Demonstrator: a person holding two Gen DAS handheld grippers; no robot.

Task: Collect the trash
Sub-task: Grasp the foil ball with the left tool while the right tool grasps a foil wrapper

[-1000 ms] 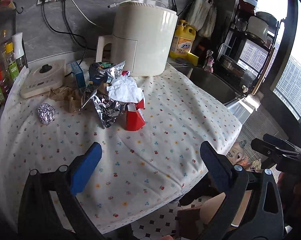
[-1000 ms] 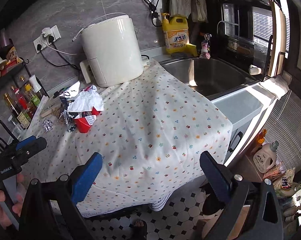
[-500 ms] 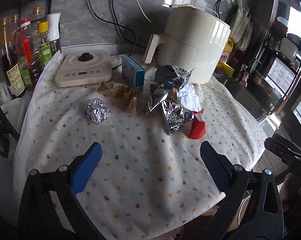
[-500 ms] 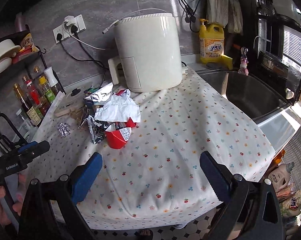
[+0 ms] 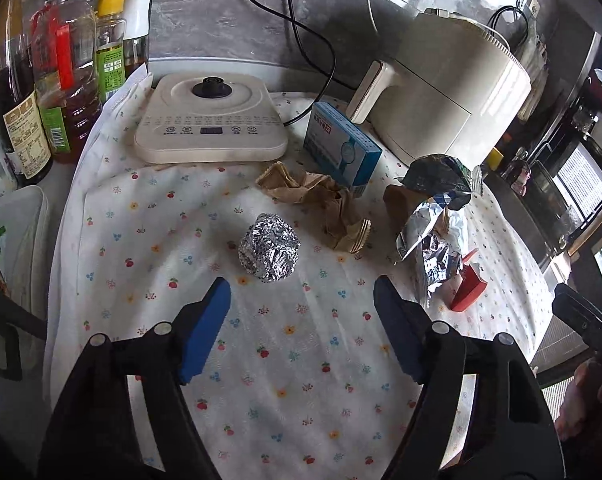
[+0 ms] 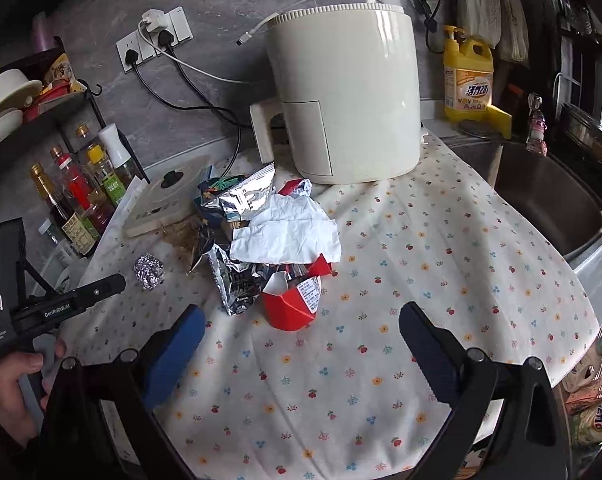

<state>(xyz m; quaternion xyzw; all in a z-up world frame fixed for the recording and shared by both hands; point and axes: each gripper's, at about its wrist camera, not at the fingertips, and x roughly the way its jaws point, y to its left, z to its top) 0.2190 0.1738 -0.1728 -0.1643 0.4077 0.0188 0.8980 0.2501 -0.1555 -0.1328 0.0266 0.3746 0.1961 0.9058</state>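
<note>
Trash lies on a flowered cloth: a crumpled foil ball, also in the right wrist view, brown crumpled paper, a blue box, silver snack wrappers, a white tissue and a red carton. My left gripper is open and empty, just short of the foil ball. My right gripper is open and empty, just short of the red carton.
A cream air fryer stands behind the trash. A flat cooker and sauce bottles are at the left. A sink is at the right, with yellow detergent behind. The cloth's edge drops to the floor.
Both grippers have moved in closer over the table. The left one swung left and now faces the foil ball. The right one now faces the red carton.
</note>
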